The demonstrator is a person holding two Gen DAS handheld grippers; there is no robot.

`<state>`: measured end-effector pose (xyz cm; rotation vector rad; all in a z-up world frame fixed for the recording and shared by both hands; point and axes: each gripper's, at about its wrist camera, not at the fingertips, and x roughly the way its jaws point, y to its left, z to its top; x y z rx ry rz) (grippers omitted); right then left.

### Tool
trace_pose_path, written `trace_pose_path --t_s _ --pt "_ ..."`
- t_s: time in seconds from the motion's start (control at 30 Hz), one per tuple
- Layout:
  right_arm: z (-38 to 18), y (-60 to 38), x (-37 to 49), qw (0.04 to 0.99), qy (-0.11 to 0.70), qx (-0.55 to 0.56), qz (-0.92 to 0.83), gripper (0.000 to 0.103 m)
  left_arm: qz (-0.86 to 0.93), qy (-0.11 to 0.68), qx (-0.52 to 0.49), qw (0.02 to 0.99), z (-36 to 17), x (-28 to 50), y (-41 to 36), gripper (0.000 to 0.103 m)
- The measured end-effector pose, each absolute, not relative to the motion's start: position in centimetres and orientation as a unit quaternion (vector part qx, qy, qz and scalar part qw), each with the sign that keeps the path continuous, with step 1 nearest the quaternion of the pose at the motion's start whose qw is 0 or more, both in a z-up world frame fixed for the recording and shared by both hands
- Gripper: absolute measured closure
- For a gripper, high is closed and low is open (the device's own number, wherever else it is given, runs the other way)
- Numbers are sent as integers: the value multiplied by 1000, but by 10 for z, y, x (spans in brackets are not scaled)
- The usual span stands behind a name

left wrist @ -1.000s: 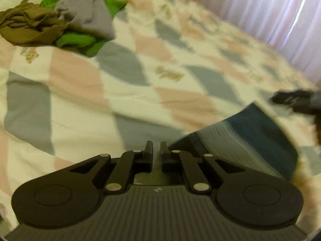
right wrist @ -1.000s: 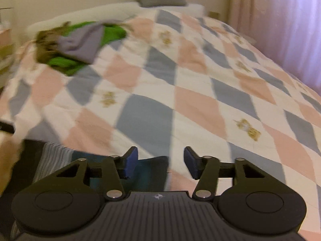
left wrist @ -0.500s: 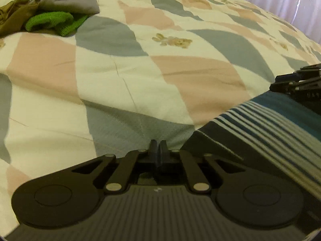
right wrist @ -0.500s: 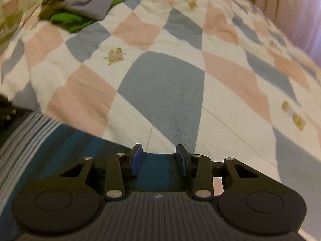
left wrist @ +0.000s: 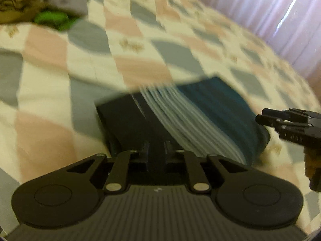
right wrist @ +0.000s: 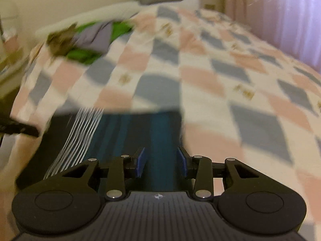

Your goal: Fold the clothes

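Checked quilt [left wrist: 140, 68] covers the bed, pale curtains behind. On it lies the folded shirt [left wrist: 200, 110], dark with a white-striped band and teal panel: soft, light, floppy, likely to slump unless taken by an edge or corner. Left claw [left wrist: 157, 150] sits over its near dark edge, jaws opening, nothing pinched. Right claw [right wrist: 160, 161] stands apart above the teal side, gripping nothing. Unfolded clothes [right wrist: 84, 42] lie well apart.

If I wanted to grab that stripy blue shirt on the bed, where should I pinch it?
Probably a near corner of the striped shirt, coming from the near side. It lies flat and folded on the quilt, so only its edges give fingers something to pinch.
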<state>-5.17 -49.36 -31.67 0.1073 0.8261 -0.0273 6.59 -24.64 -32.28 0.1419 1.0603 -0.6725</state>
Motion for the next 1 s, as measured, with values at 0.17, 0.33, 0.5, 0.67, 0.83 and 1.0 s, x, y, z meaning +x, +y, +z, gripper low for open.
trace_pose_path --t_s 0.17,0.33,0.5,0.67,0.83,1.0 --pt "-359 -477 -48 902 427 52 -43 65 -273 537 101 792 -357 69 -260 90" --pt "-327 -469 -57 903 422 52 -68 64 -262 542 120 790 -338 69 -264 90" --pt "-304 -463 -69 908 405 68 -82 64 -254 539 125 793 -317 71 -262 90" --pt "-312 -454 -68 907 409 60 -76 64 -271 527 123 796 -305 56 -260 85" --pt "-354 -444 -56 899 432 22 -64 60 -266 534 154 787 -354 34 -273 83" --pt "-333 -436 -64 903 425 7 -65 61 -229 513 161 811 -331 17 -267 83"
